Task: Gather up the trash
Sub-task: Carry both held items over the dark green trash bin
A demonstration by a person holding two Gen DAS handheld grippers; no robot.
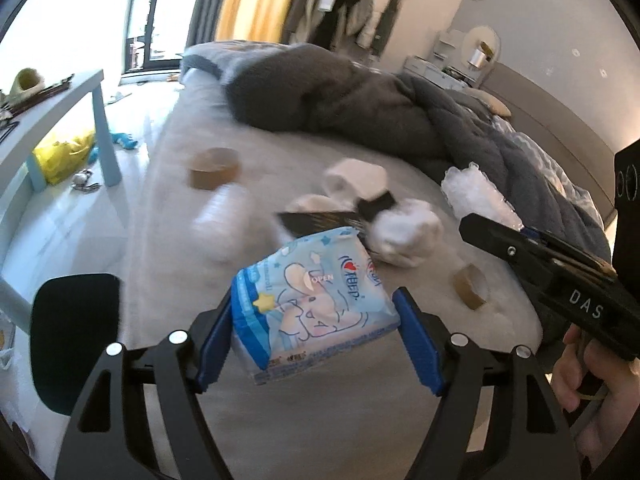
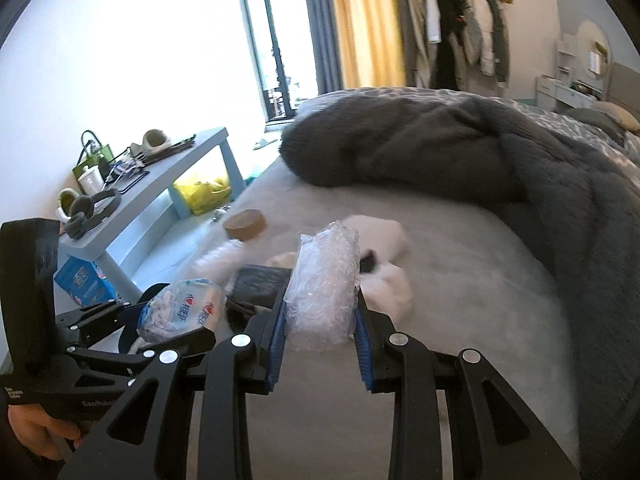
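My left gripper (image 1: 316, 316) is shut on a pale blue tissue pack (image 1: 316, 300), held just above the grey bed sheet (image 1: 320, 420). In the right wrist view the same pack (image 2: 180, 308) sits in the left gripper (image 2: 160, 320) at lower left. My right gripper (image 2: 320, 312) is shut on a roll of clear bubble wrap (image 2: 324, 276), which sticks up from between the blue pads. On the bed behind lie crumpled white tissue (image 1: 404, 236), a toilet roll (image 1: 352, 180), a flat black wrapper (image 1: 316, 220), a blurred clear bottle (image 1: 224, 216) and two brown tape rolls (image 1: 214, 168) (image 1: 472, 286).
A dark grey duvet (image 1: 360, 100) is heaped across the far half of the bed. Left of the bed stands a light blue side table (image 2: 192, 152) with a yellow bag (image 1: 64, 156) under it. A black chair seat (image 1: 76, 340) is at the near left.
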